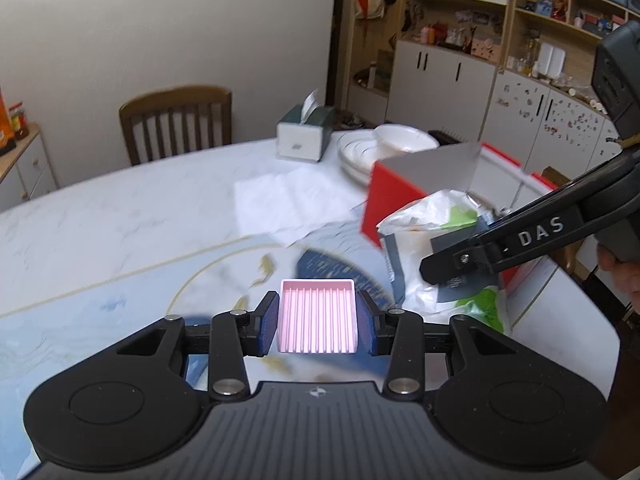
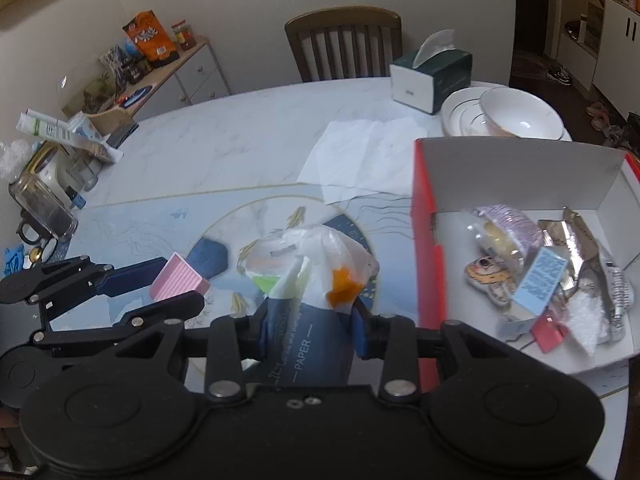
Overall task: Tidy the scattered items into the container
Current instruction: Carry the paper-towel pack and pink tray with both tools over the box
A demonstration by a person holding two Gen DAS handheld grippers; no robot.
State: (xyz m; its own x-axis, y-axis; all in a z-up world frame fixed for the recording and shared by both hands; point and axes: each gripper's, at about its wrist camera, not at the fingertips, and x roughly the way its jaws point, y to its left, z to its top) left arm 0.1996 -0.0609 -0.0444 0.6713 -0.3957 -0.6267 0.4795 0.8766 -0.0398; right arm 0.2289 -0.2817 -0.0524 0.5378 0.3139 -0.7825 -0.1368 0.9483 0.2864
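My left gripper (image 1: 317, 322) is shut on a pink ribbed box (image 1: 317, 316) and holds it above the table; the box also shows in the right wrist view (image 2: 176, 282). My right gripper (image 2: 310, 328) is shut on a crumpled white and navy paper packet (image 2: 308, 280), held just left of the red-sided cardboard box (image 2: 426, 216). The packet shows in the left wrist view (image 1: 440, 248) in front of the red box (image 1: 384, 208). The red box holds several small packets and wrappers (image 2: 552, 272).
A tissue box (image 2: 430, 76), stacked white plates and a bowl (image 2: 516, 114) stand at the table's far side. White paper sheets (image 2: 360, 156) lie flat mid-table. Jars and tubes (image 2: 44, 200) crowd the left edge. A wooden chair (image 2: 344, 42) stands behind the table.
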